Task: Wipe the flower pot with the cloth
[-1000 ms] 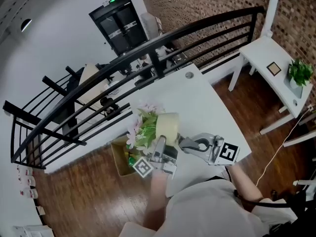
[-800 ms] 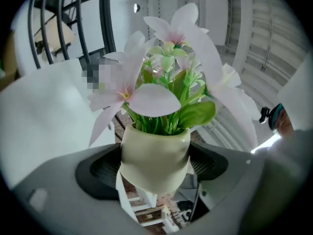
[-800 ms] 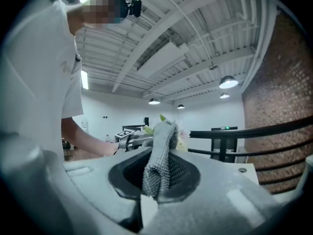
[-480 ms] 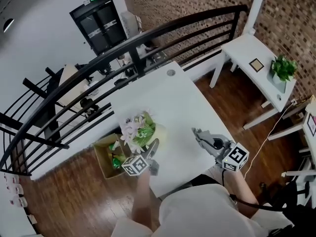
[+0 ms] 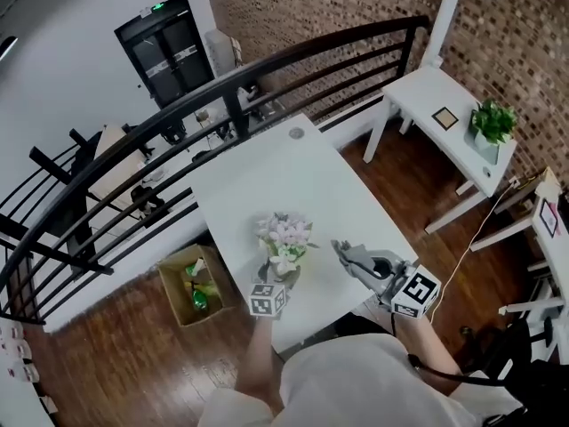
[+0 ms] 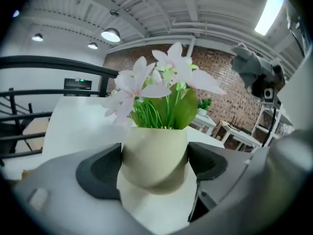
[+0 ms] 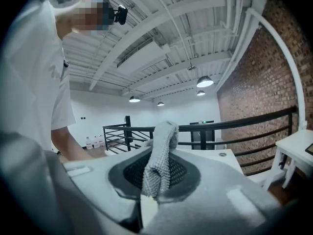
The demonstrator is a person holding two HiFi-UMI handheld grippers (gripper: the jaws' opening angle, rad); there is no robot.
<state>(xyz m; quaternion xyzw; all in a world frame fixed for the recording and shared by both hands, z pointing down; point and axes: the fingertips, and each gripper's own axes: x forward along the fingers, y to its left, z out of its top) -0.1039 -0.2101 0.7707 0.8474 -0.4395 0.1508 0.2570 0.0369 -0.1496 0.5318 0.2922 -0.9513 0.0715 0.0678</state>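
Flower pot of pale green ceramic (image 6: 154,151), pink blooms (image 6: 146,80), lower centre on white bench (image 5: 267,176); left tongs (image 6: 154,166) closing against its sides; right tongs (image 7: 156,180) pinching grey knitted cloth (image 7: 161,146).

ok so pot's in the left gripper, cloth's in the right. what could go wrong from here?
1. The left gripper has its jaws closing on the smooth, rounded flower pot; a sideways wipe could twist it or slip it out.
2. The cloth sticks out of the right gripper only as a narrow strip, so a hard jaw may scrape the pot.
3. The flowers overhang the rim and could snag.
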